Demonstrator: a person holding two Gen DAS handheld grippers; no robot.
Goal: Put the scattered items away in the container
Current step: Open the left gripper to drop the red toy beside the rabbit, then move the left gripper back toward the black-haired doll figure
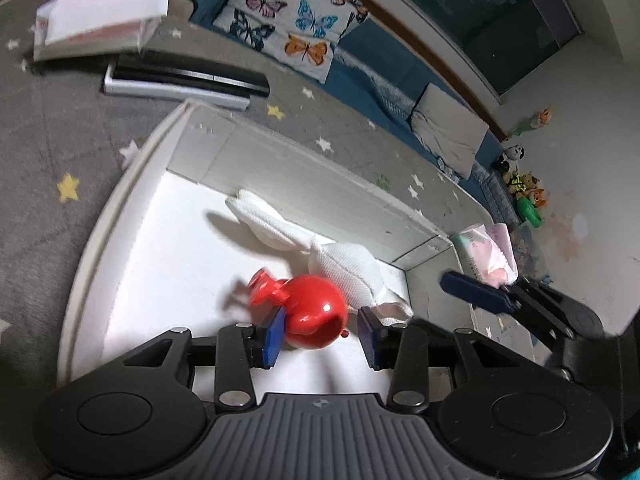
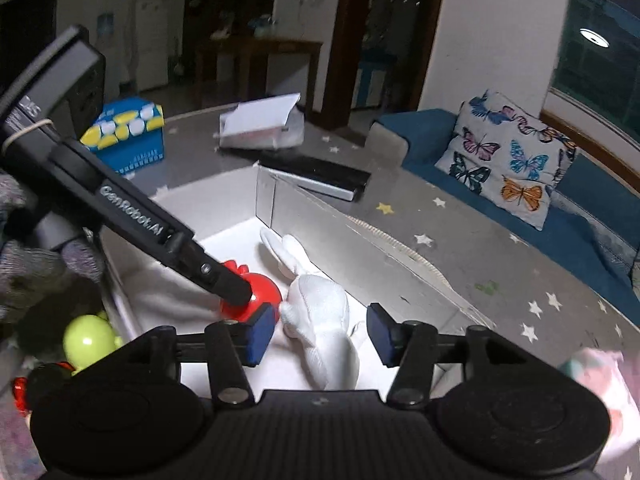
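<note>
Toys already sit inside the white box (image 1: pixel 120 208): from your left wrist view, a red toy (image 1: pixel 312 308) lies between your left gripper (image 1: pixel 322 340) pads, jaws wide apart and gripping nothing, beside a white plush rabbit (image 1: pixel 340 264). From your right wrist view, your right gripper (image 2: pixel 318 336) hangs open and empty over the rabbit, while a green toy (image 2: pixel 88 340) outside the box looks left to collect.

Left gripper (image 1: pixel 320 332) jaws apart over white container (image 1: pixel 120 200); red round toy (image 1: pixel 312 304) between blue pads, gap at the right one. White plush rabbit (image 1: pixel 320 248) beside it. Right gripper (image 1: pixel 476 290) at container's corner.
</note>
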